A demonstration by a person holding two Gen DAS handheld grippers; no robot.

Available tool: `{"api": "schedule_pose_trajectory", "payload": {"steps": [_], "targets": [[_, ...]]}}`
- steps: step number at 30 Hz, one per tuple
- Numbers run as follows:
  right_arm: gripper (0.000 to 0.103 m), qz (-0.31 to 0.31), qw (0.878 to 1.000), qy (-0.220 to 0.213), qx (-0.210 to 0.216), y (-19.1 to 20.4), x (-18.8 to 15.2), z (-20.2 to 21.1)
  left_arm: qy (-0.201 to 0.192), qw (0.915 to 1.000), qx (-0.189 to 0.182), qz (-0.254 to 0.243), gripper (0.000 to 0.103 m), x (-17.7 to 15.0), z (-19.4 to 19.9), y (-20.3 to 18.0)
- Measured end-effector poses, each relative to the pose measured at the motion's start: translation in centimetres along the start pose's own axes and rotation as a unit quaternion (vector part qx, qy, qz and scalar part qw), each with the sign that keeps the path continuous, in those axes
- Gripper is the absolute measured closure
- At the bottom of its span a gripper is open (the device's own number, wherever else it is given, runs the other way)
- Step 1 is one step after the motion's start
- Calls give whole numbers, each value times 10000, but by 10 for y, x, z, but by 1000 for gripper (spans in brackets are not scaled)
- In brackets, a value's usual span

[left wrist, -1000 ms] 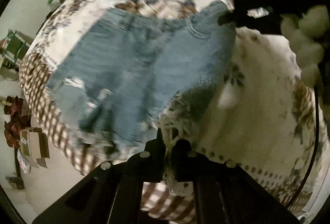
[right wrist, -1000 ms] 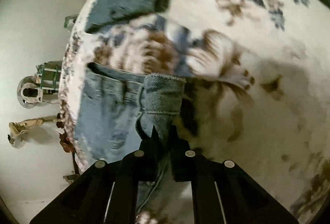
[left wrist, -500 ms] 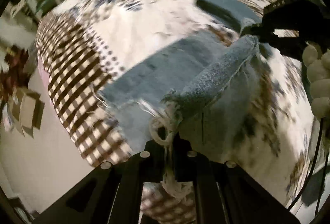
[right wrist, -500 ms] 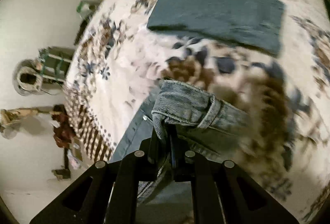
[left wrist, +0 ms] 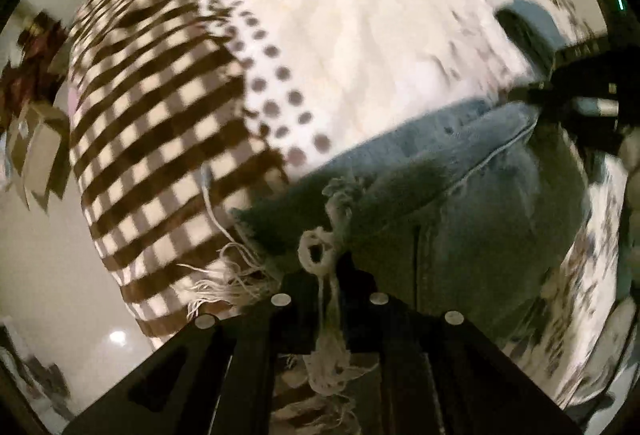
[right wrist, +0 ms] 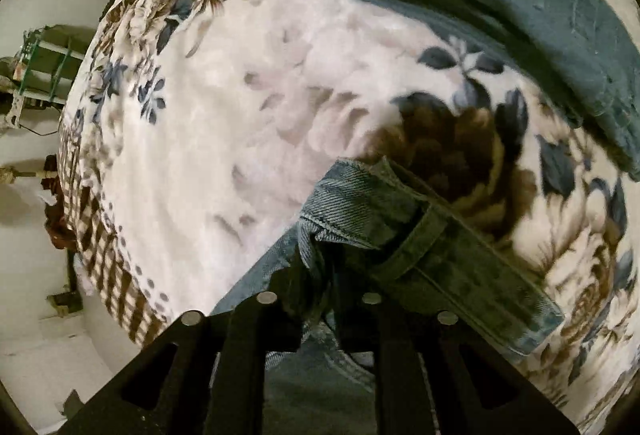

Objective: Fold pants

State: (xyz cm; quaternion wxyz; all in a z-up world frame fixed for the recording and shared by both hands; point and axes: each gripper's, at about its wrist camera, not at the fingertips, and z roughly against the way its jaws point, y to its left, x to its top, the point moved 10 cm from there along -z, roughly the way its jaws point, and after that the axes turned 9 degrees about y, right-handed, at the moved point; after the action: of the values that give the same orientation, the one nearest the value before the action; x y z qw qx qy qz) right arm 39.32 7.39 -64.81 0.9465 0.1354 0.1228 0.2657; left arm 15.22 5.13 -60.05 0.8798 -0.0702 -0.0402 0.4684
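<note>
Light blue denim shorts (left wrist: 460,195) with a frayed white hem lie doubled over on a floral blanket (left wrist: 360,47). My left gripper (left wrist: 330,267) is shut on the frayed hem, with white threads hanging between its fingers. My right gripper (right wrist: 320,275) is shut on the waistband (right wrist: 400,231) near a belt loop. In the left wrist view the right gripper (left wrist: 532,95) shows at the far right, holding the other end of the shorts. The fold edge runs between the two grippers.
A folded dark blue-grey garment (right wrist: 500,7) lies on the blanket beyond the shorts and shows small in the left wrist view (left wrist: 528,23). The blanket's brown checked border (left wrist: 152,139) hangs over the bed edge. Floor clutter and a green rack (right wrist: 44,71) lie to the left.
Both grippers have carried their held edges across the shorts, folding the spread-out shorts over in half. The views have swung toward the blanket's checked edge and the folded dark garment.
</note>
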Motion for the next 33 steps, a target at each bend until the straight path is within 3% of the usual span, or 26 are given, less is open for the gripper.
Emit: {"api": "schedule_pose_trajectory", "payload": {"steps": [1, 3, 5, 7, 9, 11, 13, 16, 21, 26, 29, 30, 31, 33], "targets": [[63, 25, 9995, 24, 319, 3, -1, 3, -27, 9998, -139, 143, 94, -1, 4, 2], [45, 96, 9970, -14, 763, 6, -5, 11, -107, 9991, -234, 345, 81, -3, 13, 6], [29, 151, 9930, -140, 1161, 4, -12, 24, -293, 9983, -261, 424, 46, -5, 28, 7], [4, 156, 9899, -232, 1388, -5, -23, 38, -504, 9967, -282, 567, 30, -7, 43, 10], [2, 167, 9864, -332, 1604, -21, -39, 53, -723, 9942, -334, 727, 28, -11, 63, 9], [2, 187, 9857, -392, 1626, -41, -56, 65, -876, 9921, -420, 795, 17, -19, 80, 3], [1, 209, 9864, -357, 1593, -65, -74, 74, -970, 9891, -650, 902, 15, -30, 93, -13], [1, 185, 9888, -250, 1459, -103, -100, 75, -698, 9792, -1300, 1393, 15, -62, 85, -46], [2, -76, 9854, 139, 1698, -158, -130, 51, -51, 9580, -1830, 2209, 15, -115, 29, -81], [2, 21, 9789, 273, 2023, -165, -123, 19, 220, 9153, -2163, 3392, 15, -137, -26, -75], [2, 204, 9770, 324, 2098, -151, -110, -1, 183, 8822, -2422, 4033, 17, -131, -46, -59], [2, 239, 9766, 341, 2112, -148, -106, -6, 185, 8680, -2519, 4275, 17, -127, -51, -53], [2, 264, 9763, 360, 2119, -146, -102, -13, 184, 8594, -2575, 4414, 17, -126, -53, -51], [2, 295, 9744, 325, 2206, -140, -94, -21, 135, 8245, -2796, 4917, 17, -125, -57, -43]]}}
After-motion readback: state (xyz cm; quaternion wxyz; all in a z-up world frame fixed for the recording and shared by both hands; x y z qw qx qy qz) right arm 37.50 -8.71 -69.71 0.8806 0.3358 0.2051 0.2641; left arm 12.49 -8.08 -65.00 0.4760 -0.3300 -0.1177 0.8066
